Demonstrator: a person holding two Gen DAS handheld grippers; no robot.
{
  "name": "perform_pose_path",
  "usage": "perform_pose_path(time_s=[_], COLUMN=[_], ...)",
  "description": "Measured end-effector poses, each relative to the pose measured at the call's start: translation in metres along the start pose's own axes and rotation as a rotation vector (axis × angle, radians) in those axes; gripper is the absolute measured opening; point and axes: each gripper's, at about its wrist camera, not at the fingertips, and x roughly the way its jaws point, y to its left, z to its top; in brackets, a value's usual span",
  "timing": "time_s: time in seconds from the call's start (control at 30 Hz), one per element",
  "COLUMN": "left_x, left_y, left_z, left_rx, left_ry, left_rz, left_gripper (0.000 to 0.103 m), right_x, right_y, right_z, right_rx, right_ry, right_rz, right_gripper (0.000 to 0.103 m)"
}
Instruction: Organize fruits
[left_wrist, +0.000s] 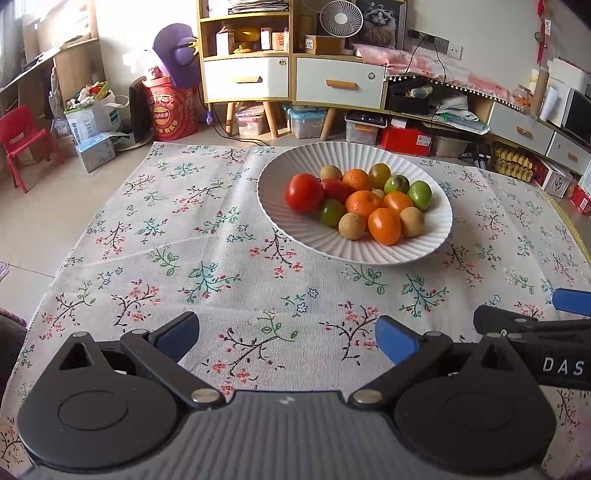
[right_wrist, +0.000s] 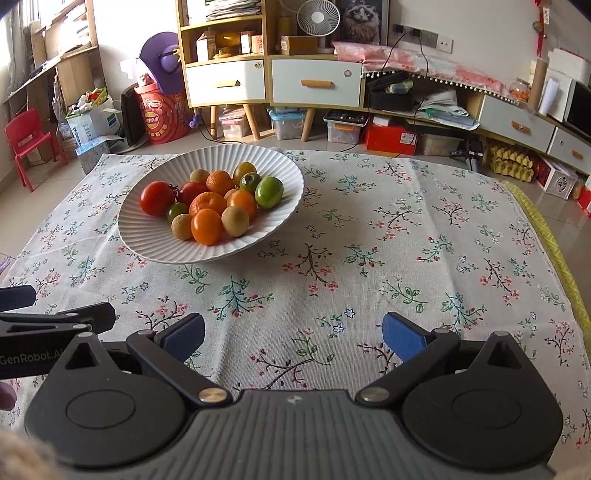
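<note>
Nearest the cameras, the left gripper (left_wrist: 286, 341) and the right gripper (right_wrist: 293, 338) sit side by side at the near edge of the table (right_wrist: 424, 258). Each has its blue-padded fingers spread wide, with nothing between them. Both hang over bare floral tablecloth (left_wrist: 166, 240), well apart from the fruit.

Farther out stands a white ribbed bowl (left_wrist: 424, 243), left of centre in the right wrist view and right of centre in the left. All the fruit visible lies in it, heaped together; none is loose on the cloth. The pile holds a large red tomato (left_wrist: 304, 192) at its left, a second red one partly hidden behind it, several oranges (left_wrist: 362, 203), green limes (left_wrist: 420, 194) toward the far right, and small tan round fruits (left_wrist: 351, 225) at the near edge.

Risks, as judged:
- The fruits are round, smooth and touching one another. Lifting one from low in the heap may set its neighbours rolling over the shallow rim.
- The tomatoes look soft-skinned; a hard squeeze could split them.
- The small tan fruits could slip from wide pads if caught off-centre.
- The two grippers are close together and may collide if both reach in at once.

Beyond the table, cluttered shelving and storage boxes line the far wall.
</note>
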Motion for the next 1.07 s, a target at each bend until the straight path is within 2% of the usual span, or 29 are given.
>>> perform_pose_path(time_s=[1.07], left_x=[-0.0003], left_y=[-0.0005], left_z=[0.0016], left_rx=[0.014], left_ry=[-0.003], left_rz=[0.013], left_gripper=[0.098], right_x=[0.0003], right_y=[0.0], right_z=[-0.0009], right_rx=[-0.003], right_ry=[0.0], right_rz=[-0.004], right_gripper=[0.103])
